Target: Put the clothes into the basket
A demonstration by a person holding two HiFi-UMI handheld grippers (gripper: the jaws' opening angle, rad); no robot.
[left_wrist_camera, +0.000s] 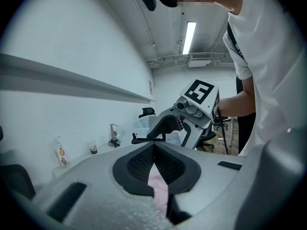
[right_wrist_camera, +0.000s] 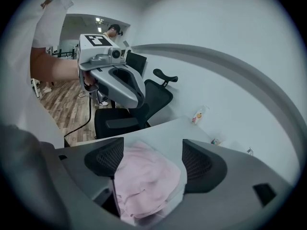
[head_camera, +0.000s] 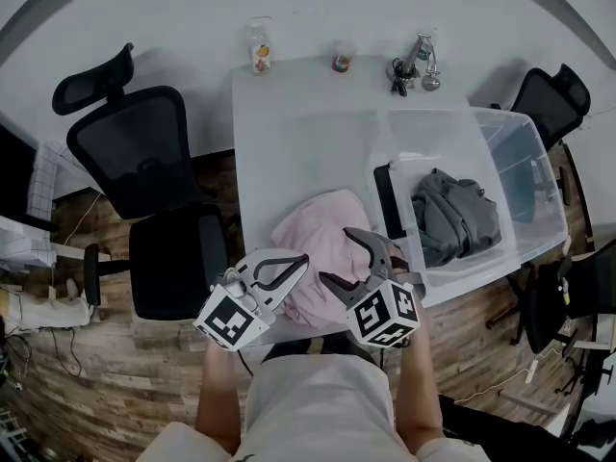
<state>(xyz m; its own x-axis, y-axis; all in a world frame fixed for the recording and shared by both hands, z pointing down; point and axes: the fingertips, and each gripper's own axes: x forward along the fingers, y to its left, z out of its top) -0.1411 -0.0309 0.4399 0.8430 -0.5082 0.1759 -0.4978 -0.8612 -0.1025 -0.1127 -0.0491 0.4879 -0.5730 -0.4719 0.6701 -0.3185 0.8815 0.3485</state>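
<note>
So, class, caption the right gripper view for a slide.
Right gripper, jaws open, poised over a crumpled pink garment on the white table; left gripper beyond.

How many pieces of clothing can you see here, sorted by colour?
Pink garment: 1, on the table
Grey garment: 1, in the basket
Total: 2
</note>
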